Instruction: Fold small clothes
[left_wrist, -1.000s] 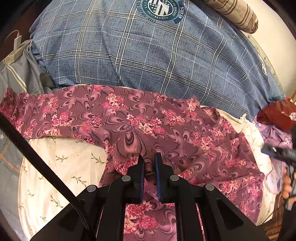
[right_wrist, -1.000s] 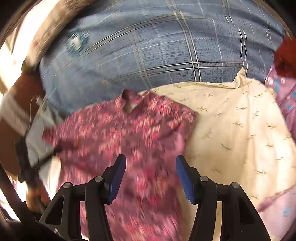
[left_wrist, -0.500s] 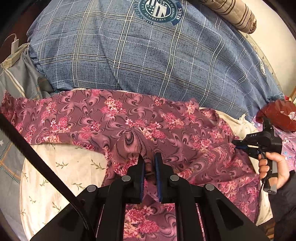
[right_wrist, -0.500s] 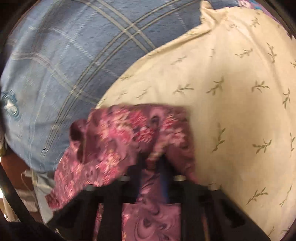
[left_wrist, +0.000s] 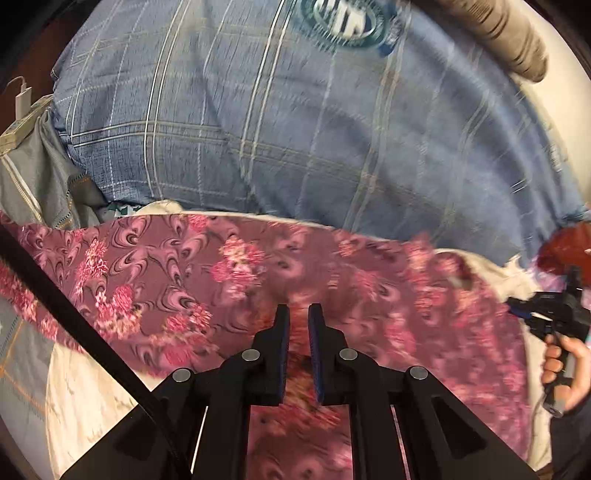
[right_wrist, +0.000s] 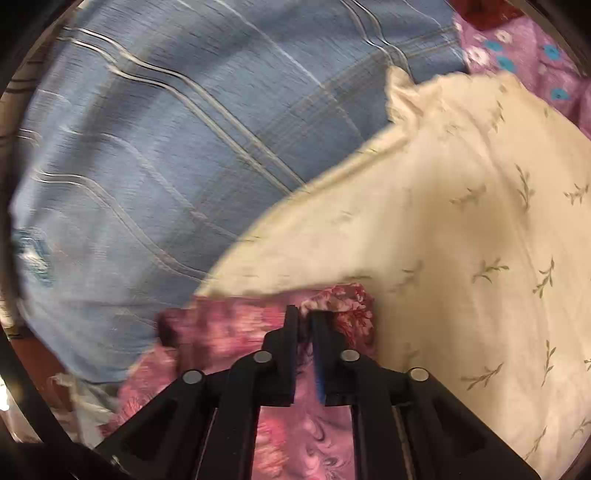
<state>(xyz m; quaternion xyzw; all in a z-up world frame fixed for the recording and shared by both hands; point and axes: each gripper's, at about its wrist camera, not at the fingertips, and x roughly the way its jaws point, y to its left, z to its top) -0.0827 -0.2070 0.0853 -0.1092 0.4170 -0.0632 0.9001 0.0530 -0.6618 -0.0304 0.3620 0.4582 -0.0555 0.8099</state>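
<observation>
Both tools have a hold on the same pink flowered shirt (left_wrist: 229, 280), which lies spread across the cream sheet (right_wrist: 461, 221) on the bed. The left tool (left_wrist: 298, 317) has its two fingers drawn close together with a pinch of the shirt's cloth between them, somewhere along the near middle of the garment. The right tool (right_wrist: 303, 317) is likewise clamped on the shirt, gripping a bunched edge of it near the bare sheet; in the left camera's view it shows at the far right end of the shirt, held in the person's right hand (left_wrist: 565, 369). Two grips well apart on one garment look like a way to keep the cloth taut, so that a part can be lifted and laid over in a straight fold rather than crumpling. As for room, the big blue checked quilt (left_wrist: 295, 129) bulges right up against the far edge of the shirt, so there is little space to carry cloth that way. To the right of the shirt the sheet lies bare and flat, the easiest ground for moving. A purple flowered cloth (right_wrist: 524, 48) sits at the sheet's far corner, and grey bedding (left_wrist: 40, 184) crowds the left end of the shirt. Both views are blurred, so the exact hem lines are hard to trace.
</observation>
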